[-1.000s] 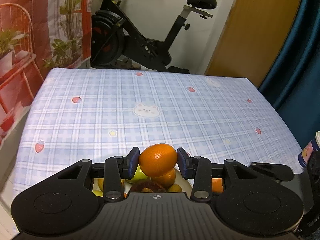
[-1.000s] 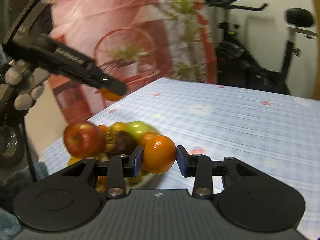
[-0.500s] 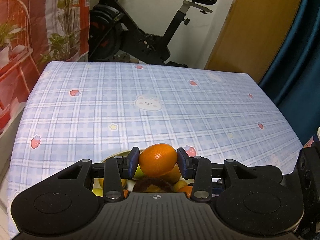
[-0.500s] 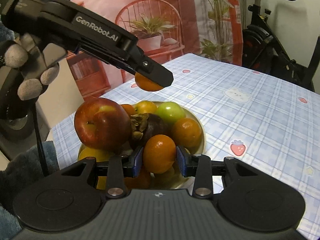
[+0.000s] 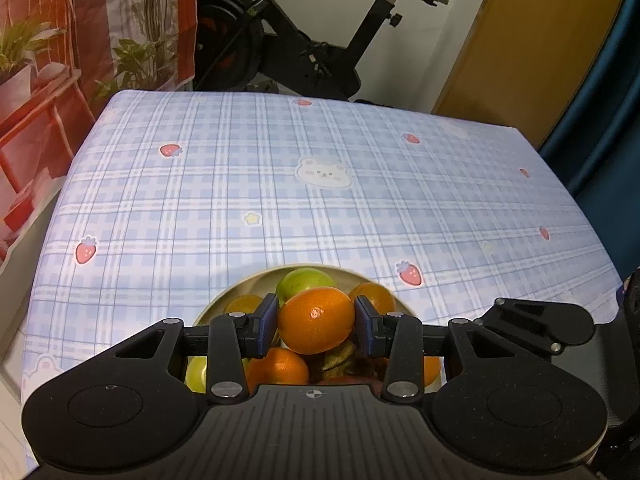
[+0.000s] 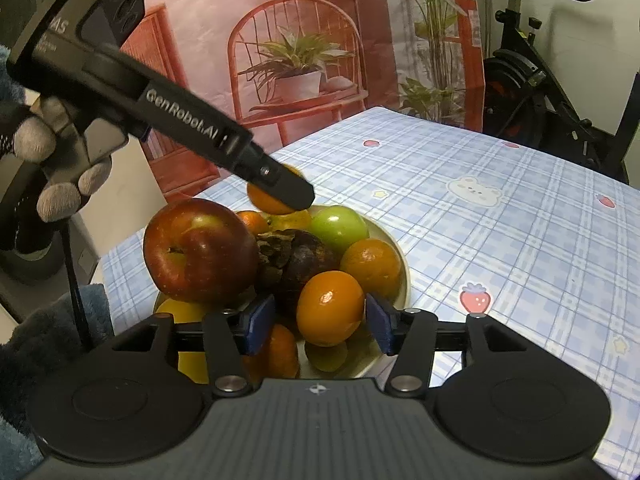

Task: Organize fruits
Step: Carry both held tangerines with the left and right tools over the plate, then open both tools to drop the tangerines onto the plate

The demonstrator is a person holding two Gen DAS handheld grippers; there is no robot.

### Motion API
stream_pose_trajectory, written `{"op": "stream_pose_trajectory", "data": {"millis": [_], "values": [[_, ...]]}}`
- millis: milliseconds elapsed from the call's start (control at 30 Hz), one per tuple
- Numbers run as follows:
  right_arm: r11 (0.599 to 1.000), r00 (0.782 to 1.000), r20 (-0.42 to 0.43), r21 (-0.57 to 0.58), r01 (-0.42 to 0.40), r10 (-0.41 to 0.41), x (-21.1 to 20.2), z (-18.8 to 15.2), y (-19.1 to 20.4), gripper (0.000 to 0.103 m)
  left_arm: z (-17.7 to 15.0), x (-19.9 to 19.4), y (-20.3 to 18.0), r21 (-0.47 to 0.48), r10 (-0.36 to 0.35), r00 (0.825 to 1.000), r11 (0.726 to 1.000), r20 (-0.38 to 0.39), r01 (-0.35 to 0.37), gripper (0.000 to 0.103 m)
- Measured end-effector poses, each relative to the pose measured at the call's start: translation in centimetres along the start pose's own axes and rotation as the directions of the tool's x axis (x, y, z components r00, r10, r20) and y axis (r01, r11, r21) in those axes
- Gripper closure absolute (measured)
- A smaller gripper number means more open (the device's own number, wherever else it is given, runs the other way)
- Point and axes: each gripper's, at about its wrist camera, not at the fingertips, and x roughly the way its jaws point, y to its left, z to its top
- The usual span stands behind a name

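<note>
Our right gripper (image 6: 320,322) opens, blue pads clear of a glossy orange mandarin (image 6: 331,308) resting in the cream round bowl (image 6: 394,246). Above the bowl, our left gripper (image 5: 316,322) pinches another orange mandarin (image 5: 316,319). Blue plaid tablecloth (image 5: 280,184) beyond.

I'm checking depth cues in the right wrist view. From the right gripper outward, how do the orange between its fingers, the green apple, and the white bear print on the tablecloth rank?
1. Orange: between the right gripper's opening pads, at the bowl's near edge.
2. Round green apple: at the bowl's far side, left of centre.
3. White bear print: on the blue checked tablecloth beyond the bowl, to the right.
</note>
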Motion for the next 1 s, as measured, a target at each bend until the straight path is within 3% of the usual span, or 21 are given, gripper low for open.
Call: {"op": "stream_pose_trajectory", "data": {"millis": [667,1000], "values": [[1.0,0.999,0.025,0.007,0.024,-0.024,-1.0,0.1,0.0,0.042,-0.3,0.5,0.2,-0.005,0.042,0.999,0.999,-0.014,-0.042,0.058],[1.0,0.999,0.026,0.007,0.026,-0.026,-1.1,0.1,0.0,0.041,-0.1,-0.3,0.1,-0.021,0.035,0.999,0.999,0.018,-0.035,0.048]]}}
